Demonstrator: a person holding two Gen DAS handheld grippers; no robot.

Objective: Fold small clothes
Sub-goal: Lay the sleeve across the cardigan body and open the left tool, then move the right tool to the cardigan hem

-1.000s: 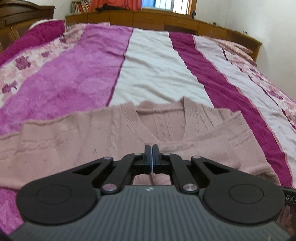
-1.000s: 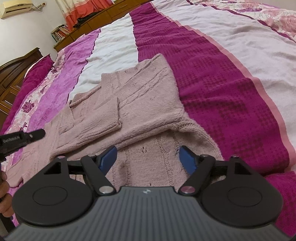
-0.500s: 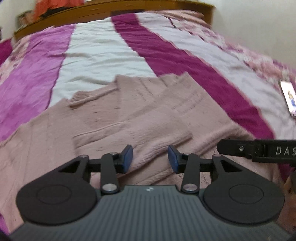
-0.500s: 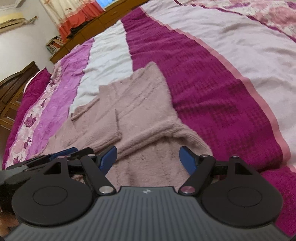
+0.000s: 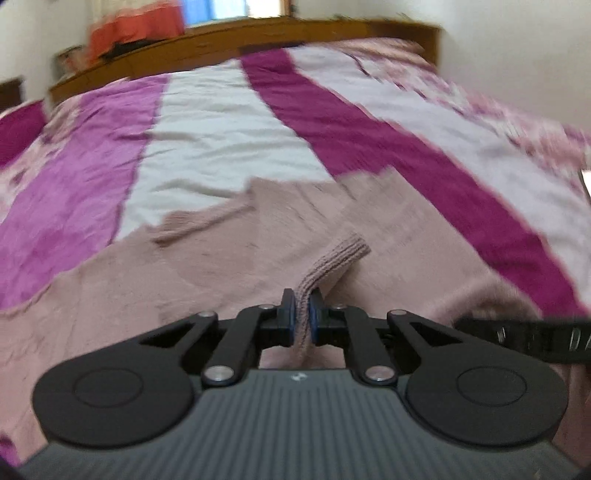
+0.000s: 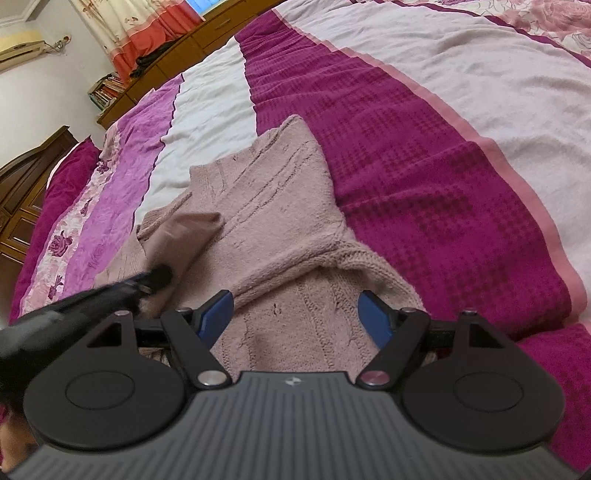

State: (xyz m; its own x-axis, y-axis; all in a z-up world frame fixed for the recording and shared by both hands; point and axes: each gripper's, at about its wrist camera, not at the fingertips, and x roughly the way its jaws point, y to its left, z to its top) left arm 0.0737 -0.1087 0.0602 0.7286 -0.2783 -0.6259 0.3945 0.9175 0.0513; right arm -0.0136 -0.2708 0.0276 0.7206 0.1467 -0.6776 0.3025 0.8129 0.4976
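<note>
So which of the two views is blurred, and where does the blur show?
Left wrist view: motion blur smears the bedspread and the far headboard, while the left gripper, shut on the sweater cuff, looks sharp. Right wrist view: the sweater is sharp; only the left gripper entering at the side is smeared.

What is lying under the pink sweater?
The pink sweater lies on the striped bedspread, which shows around it in magenta, white and purple bands. The part of the bedspread directly beneath the sweater is covered, so anything there cannot be seen.
</note>
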